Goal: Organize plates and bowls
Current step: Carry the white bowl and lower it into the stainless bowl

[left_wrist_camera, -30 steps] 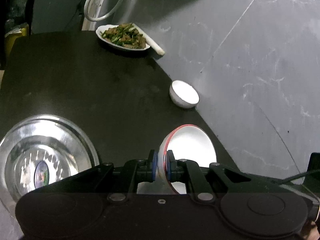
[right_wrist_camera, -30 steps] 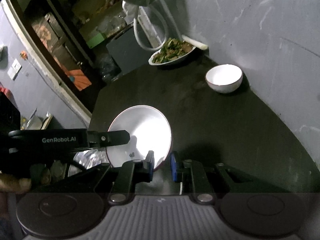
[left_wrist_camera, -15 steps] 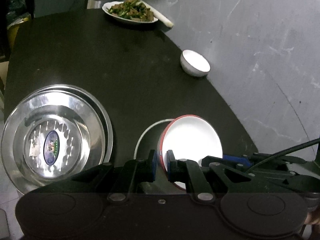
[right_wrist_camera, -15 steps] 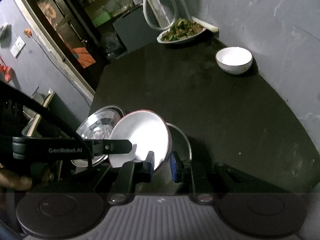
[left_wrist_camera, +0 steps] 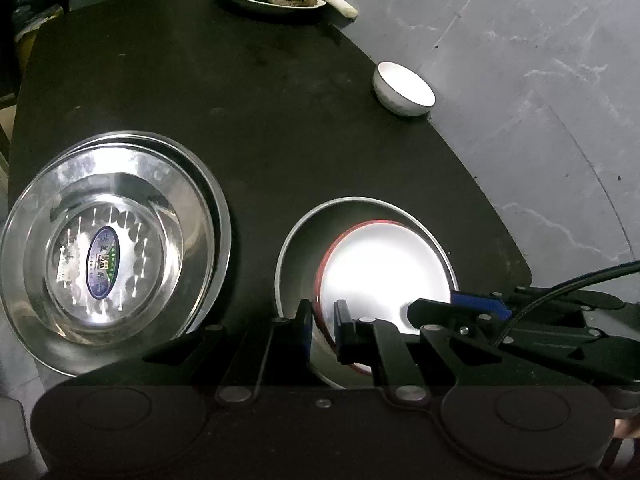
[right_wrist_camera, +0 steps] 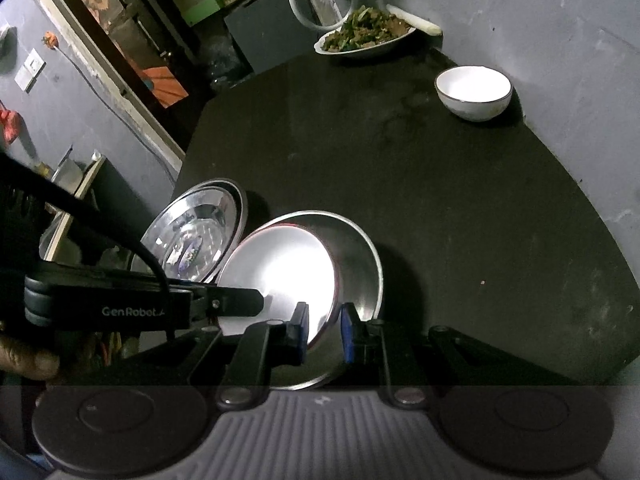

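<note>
— Near the table's (left_wrist_camera: 280, 120) front edge, what's the left gripper (left_wrist_camera: 322, 330) doing?
— Its fingers pinch the red-rimmed bowl's (left_wrist_camera: 380, 272) rim, nesting it in the steel bowl (left_wrist_camera: 320, 216) for stacking; the right gripper's (right_wrist_camera: 324, 330) fingers stand parted around both rims.

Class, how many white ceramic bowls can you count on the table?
2. A red-rimmed bowl sits tilted inside the steel basin, its rim between the left gripper's fingers. A small bowl stands alone near the table's wall-side edge. More may be hidden.
</note>
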`<state>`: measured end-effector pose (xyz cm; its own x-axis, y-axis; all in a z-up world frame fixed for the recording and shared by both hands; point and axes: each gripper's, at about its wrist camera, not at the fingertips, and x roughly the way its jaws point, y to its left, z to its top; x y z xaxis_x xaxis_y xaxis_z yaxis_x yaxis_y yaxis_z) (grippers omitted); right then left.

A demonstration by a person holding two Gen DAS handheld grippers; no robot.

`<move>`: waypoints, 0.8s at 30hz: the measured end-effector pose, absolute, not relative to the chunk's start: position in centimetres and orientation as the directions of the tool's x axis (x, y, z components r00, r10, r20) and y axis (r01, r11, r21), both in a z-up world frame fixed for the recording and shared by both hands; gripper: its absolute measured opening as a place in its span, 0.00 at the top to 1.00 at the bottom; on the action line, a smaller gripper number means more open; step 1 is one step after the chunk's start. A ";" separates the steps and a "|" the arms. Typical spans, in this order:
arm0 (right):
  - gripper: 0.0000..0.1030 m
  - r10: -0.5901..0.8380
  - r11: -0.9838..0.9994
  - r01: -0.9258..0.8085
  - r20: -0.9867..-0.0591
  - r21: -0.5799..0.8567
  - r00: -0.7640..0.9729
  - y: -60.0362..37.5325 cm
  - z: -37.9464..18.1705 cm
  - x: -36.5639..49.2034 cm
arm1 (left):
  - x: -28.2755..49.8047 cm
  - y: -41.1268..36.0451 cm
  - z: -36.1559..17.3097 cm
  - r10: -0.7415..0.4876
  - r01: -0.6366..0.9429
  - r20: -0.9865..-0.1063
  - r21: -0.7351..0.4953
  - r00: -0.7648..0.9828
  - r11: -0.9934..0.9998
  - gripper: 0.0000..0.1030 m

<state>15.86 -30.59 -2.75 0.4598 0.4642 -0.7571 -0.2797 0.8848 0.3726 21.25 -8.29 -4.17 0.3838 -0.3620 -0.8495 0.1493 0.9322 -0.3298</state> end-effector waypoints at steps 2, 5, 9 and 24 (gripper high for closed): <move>0.81 0.461 0.886 -0.281 -0.763 0.369 0.453 -30.5 -2.9 16.0 | 21.3 -8.4 -4.2 -0.356 0.150 -0.852 -0.323 0.384 0.935 0.89; 0.80 0.462 0.885 -0.286 -0.765 0.366 0.449 -30.3 -2.9 16.1 | 21.6 -8.6 -4.2 -0.352 0.149 -0.854 -0.319 0.384 0.936 0.89; 0.79 0.464 0.884 -0.294 -0.766 0.364 0.445 -30.2 -2.9 16.3 | 21.6 -8.6 -4.2 -0.352 0.149 -0.854 -0.319 0.384 0.936 0.89; 0.76 0.472 0.878 -0.308 -0.764 0.365 0.440 -30.5 -3.0 16.5 | 21.9 -9.1 -4.0 -0.331 0.149 -0.861 -0.297 0.385 0.943 0.77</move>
<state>16.52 -30.49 -2.99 0.4397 0.4722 -0.7640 -0.3082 0.8783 0.3655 21.86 -9.05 -4.01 0.3855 -0.3314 -0.8611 0.1487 0.9434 -0.2965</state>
